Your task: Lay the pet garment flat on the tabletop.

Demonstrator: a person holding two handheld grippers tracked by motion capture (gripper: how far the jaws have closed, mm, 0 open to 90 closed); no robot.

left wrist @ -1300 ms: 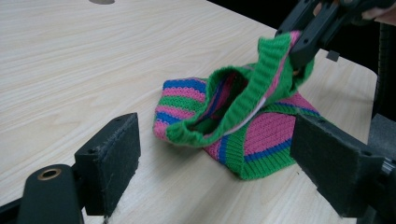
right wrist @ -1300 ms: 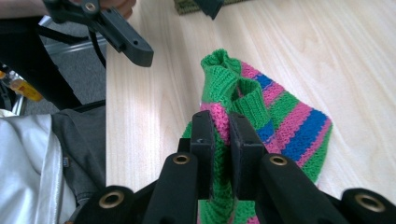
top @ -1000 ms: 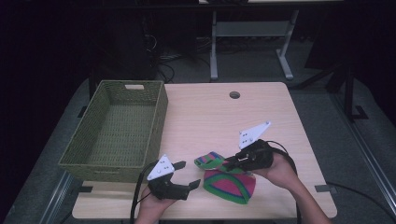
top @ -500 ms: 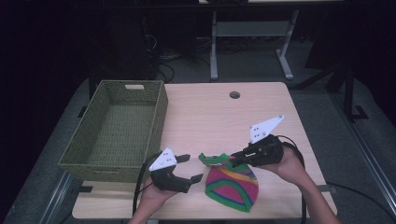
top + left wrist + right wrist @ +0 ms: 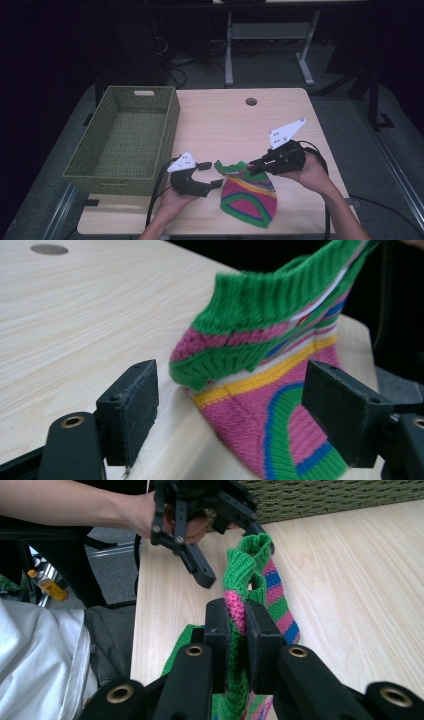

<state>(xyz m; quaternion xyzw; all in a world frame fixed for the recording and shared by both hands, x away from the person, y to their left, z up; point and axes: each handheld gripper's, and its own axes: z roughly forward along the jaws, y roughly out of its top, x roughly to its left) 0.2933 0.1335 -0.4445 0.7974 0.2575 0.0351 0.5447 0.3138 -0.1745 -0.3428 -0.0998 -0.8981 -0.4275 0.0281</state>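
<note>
A striped knitted sock in pink, green, yellow and blue lies near the table's front edge. Its green ribbed cuff is raised off the wood. My right gripper is shut on the cuff's edge; in the right gripper view its jaws pinch pink and green knit. My left gripper is at the cuff's left end. Its jaws have just been closing, and the cuff hangs between them with neither pad touching it. The left gripper also faces me in the right gripper view.
A green woven basket stands empty at the table's left, close behind my left gripper. The light wooden table has a round cable hole at the back. A person's forearms come in from the front edge.
The right gripper has pulled the cuff up and to the right, spreading the sock out flat. The left gripper has slid right, up to the cuff's free end.
</note>
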